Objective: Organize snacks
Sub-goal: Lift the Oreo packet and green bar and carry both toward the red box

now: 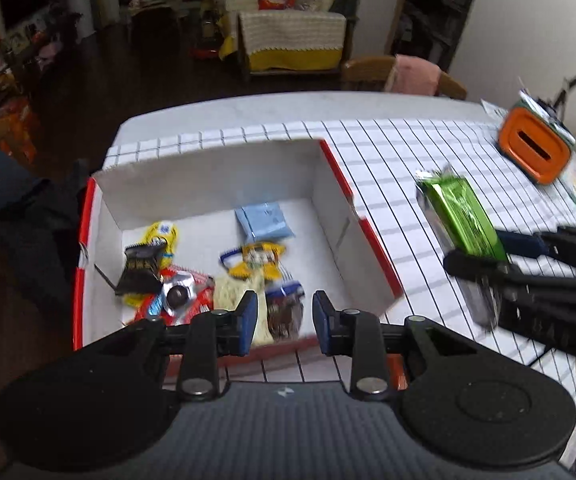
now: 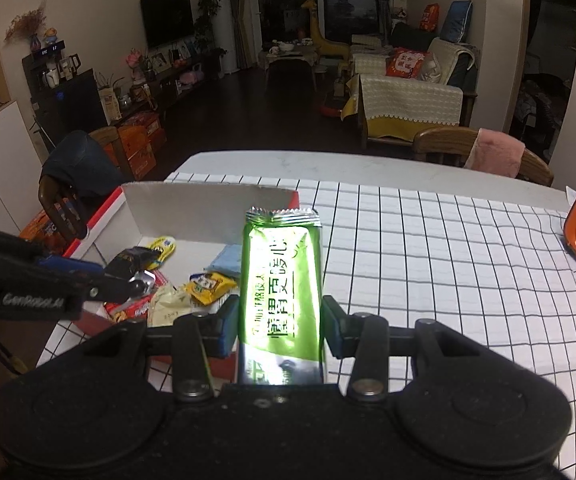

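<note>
Checked tablecloth (image 2: pixel 447 248) over a dining table, dim living room behind. Item one: white box with red rim (image 1: pixel 335 168), holding assorted snack packets (image 1: pixel 256 256), among them a blue pouch (image 1: pixel 264 222) at the far side. Item two: left gripper (image 1: pixel 281 320), jaws parted with nothing between them, poised over the box's near edge, packets at its 12 o'clock. Item three: right gripper (image 2: pixel 280 326), pinching a green snack bar (image 2: pixel 282 276) that points to 12 o'clock, the box at its 10 o'clock. Item four: orange container (image 1: pixel 533 150), far right.
</note>
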`<state>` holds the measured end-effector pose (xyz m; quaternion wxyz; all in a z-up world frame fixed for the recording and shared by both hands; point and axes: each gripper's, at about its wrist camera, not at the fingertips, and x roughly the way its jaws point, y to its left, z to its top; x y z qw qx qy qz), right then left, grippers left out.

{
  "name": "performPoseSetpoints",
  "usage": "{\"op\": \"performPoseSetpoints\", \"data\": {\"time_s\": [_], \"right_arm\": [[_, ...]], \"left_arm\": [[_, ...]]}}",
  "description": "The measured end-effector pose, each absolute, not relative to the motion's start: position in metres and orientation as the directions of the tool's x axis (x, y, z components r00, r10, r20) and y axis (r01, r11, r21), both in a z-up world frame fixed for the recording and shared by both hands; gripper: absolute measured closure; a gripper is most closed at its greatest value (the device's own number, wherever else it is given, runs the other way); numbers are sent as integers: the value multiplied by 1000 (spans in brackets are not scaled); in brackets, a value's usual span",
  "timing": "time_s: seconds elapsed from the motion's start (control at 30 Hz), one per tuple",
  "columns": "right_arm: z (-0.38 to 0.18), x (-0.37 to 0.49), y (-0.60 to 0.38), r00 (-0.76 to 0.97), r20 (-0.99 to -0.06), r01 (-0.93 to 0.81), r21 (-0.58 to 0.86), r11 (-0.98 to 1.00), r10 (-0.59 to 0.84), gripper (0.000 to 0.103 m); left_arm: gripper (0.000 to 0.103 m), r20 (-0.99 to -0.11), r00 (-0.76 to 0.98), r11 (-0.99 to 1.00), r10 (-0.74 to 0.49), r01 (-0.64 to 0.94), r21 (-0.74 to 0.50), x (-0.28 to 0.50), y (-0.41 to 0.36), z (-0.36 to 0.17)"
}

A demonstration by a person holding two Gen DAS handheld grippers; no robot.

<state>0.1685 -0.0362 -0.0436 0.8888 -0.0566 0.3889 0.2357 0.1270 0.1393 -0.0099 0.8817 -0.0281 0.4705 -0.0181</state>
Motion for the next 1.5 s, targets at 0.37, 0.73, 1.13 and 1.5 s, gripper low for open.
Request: {"op": "performPoseSetpoints", "data": {"time_s": [0.37,0.73,1.13,1.5], "right_arm": [[-60,147,-88,573,-744,-404,110,908,345,62],[-78,129,-151,568,-764,-332,126,935,305,62],[-94,128,-180,522,-784,-344,169,924,337,62],[-96,129,-183,510,-786,-356,177,918,349,62]], "left_arm": [[73,-864,482,987,-146,134,-92,115,84,-45],[33,-913,388,984,-130,160,-73,129,18,-94],[34,-945,324,995,-45,96,-15,141,-2,-135],[64,-943,331,998,-39,57,-21,141,-1,-140]]}}
